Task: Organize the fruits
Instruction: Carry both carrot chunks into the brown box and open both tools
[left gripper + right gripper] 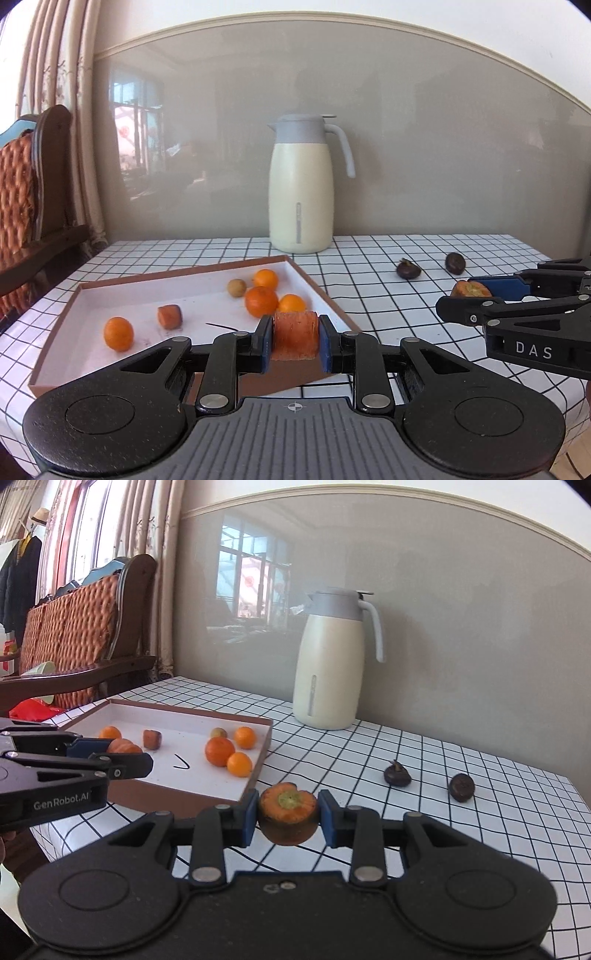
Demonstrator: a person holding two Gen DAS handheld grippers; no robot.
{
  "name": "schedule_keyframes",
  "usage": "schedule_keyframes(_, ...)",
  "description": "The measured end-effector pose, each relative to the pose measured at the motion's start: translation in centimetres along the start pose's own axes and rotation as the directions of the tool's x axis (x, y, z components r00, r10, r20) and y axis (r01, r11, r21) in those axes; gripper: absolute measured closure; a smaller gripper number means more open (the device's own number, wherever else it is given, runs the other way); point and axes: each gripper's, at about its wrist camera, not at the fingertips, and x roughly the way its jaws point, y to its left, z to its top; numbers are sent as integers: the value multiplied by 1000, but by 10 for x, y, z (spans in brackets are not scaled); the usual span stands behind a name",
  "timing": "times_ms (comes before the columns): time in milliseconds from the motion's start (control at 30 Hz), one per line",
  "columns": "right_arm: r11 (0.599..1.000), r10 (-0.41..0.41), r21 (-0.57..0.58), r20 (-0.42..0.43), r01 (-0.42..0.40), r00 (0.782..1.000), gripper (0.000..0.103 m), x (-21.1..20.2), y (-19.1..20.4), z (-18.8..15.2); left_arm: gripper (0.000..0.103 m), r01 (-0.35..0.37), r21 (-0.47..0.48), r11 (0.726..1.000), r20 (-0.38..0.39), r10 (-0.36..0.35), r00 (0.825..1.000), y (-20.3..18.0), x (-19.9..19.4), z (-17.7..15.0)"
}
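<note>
The shallow tray (55, 321), at ten o'clock, collects the fruit. The left gripper (295, 338) clamps an orange chunk (295, 334) above its near edge for deposit. At three o'clock, the right gripper (288, 812) clamps a carrot-top piece (288, 812) over the table (480, 812), awaiting transfer.

Left gripper (295, 339) is clamped tight, fingers pointing forward and slightly down. Right gripper (287, 818) is likewise clamped, alongside it.
</note>
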Motion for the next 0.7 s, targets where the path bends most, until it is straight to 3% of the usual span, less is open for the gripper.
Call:
schedule_keyframes(333,997,72,-19,66,-71,995,77,20,35,31,77,-139,-66,988,29,141,990,62,-1,3)
schedule_keyframes(700,993,115,-14,103,-114,988,77,46,60,54,77,-232,-116,966,38,238,970,111,3,6)
